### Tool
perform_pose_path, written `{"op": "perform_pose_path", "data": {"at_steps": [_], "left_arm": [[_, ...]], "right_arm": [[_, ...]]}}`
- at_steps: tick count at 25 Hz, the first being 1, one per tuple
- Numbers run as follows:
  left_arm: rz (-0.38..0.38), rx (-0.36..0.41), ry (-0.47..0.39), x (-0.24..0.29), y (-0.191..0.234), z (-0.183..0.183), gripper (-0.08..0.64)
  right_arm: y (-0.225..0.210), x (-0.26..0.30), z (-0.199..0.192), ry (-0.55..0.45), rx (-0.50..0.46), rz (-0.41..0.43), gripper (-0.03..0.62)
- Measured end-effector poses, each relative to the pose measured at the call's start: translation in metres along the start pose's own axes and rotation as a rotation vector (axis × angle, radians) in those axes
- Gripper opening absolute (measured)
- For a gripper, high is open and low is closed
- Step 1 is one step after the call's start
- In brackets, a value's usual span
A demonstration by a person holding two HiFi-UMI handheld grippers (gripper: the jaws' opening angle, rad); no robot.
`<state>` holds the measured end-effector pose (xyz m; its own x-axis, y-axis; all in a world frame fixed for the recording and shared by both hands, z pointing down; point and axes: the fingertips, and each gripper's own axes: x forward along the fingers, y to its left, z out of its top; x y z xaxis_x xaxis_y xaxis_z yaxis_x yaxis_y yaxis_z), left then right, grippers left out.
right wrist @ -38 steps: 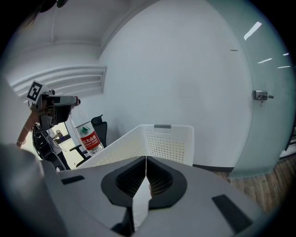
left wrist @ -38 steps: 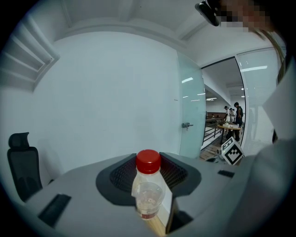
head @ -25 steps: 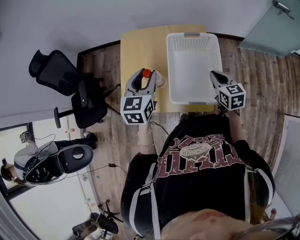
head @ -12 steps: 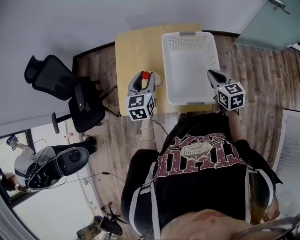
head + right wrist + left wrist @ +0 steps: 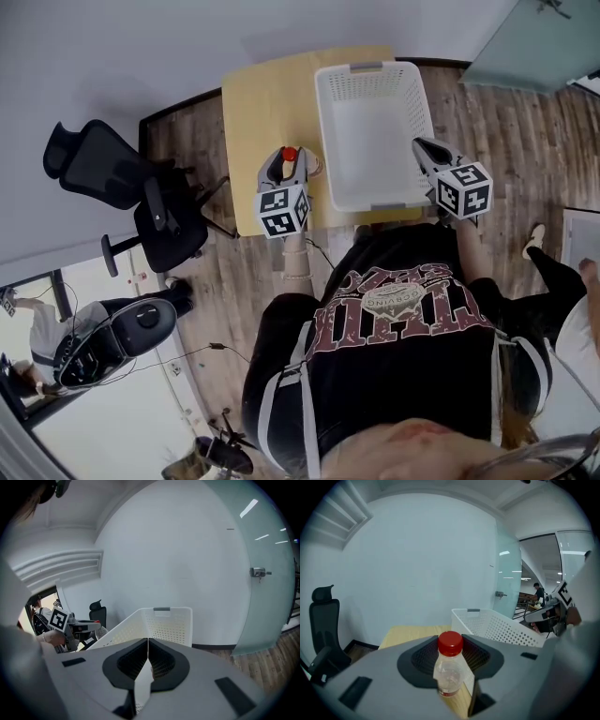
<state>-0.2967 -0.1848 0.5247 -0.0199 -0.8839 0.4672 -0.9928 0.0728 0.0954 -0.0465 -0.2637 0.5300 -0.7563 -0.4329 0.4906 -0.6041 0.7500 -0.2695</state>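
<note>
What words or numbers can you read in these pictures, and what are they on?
No text reads clearly.
Shirt: curved print, too blurred to read.
Bottle held in left gripper: label too small to read.
Marker cubes, left and right: black-and-white patterns only, no letters.

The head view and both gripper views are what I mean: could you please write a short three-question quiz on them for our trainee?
1. True or false: the right gripper has its jaws together with nothing between them.
2. What does the left gripper hold? A) a mug B) a clear bottle with a red cap C) a sponge
3. Fill in: on the wooden table stands a white perforated ____.
Key: 1 true; 2 B; 3 basket.
</note>
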Motion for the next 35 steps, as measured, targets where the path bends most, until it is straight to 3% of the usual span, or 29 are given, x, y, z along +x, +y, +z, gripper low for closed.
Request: {"op": "perform_pose_path", "data": {"at_steps": [15, 35], "left_arm": [[0.017, 0.061, 0.039, 0.010, -0.006, -0.031, 0.199], [0.032, 0.065, -0.005, 0.000, -0.010, -0.039, 0.199]], "right_arm": [[-0.004, -0.002, -0.003, -0.012, 0.022, -0.002, 0.018], [0.004, 0.004, -0.002, -0.001, 0.026, 0.018, 0.018]]}}
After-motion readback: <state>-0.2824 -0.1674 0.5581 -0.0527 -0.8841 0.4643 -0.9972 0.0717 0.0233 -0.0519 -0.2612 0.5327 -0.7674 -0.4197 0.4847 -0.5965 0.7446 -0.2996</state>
